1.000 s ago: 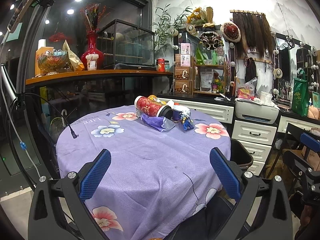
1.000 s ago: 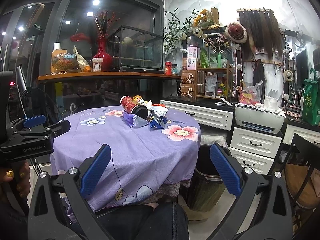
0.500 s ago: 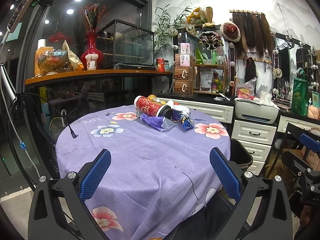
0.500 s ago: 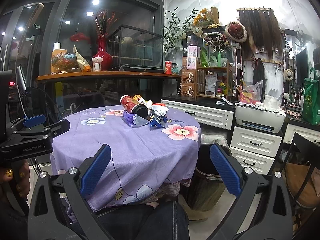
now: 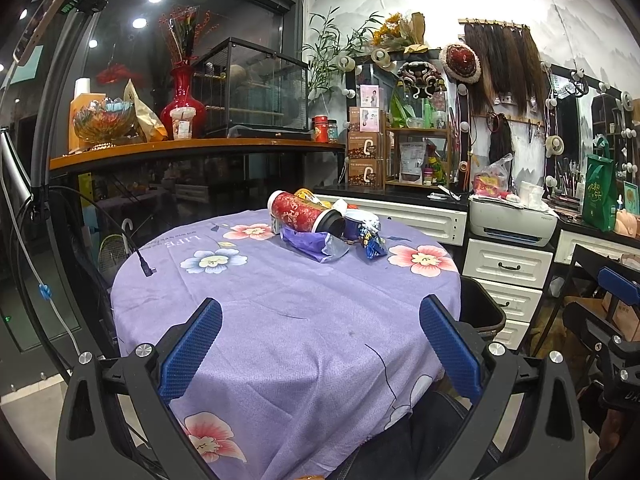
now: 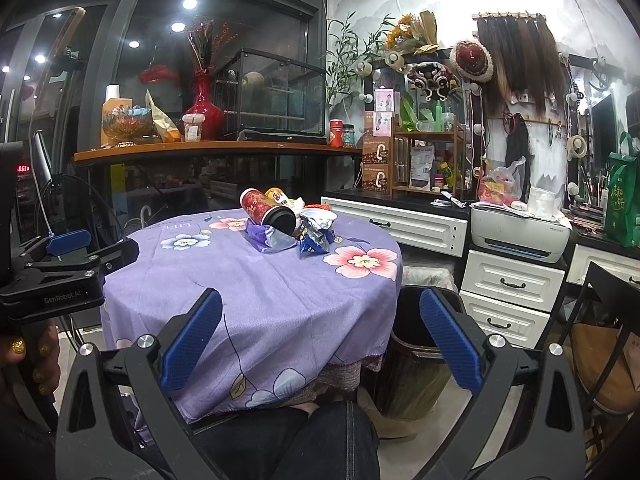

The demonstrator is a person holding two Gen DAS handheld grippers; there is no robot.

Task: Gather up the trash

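Observation:
A pile of trash lies at the far side of the round table with the purple flowered cloth [image 5: 288,320] [image 6: 256,288]: a red paper cup [image 5: 304,214] [image 6: 266,210] on its side, a purple wrapper [image 5: 314,242] [image 6: 270,238], a blue snack bag [image 5: 372,242] [image 6: 314,240] and crumpled white wrappers. A dark trash bin [image 6: 420,352] [image 5: 480,312] stands on the floor right of the table. My left gripper [image 5: 320,354] hovers open over the near table edge. My right gripper [image 6: 320,354] is open too, held back from the table above the person's lap.
White drawers [image 6: 512,280] with a printer [image 6: 520,234] stand at the right. A wooden shelf [image 5: 192,148] with a red vase and glass case runs behind the table. A chair [image 6: 600,340] sits at far right. A black cable [image 5: 140,258] rests on the cloth's left edge.

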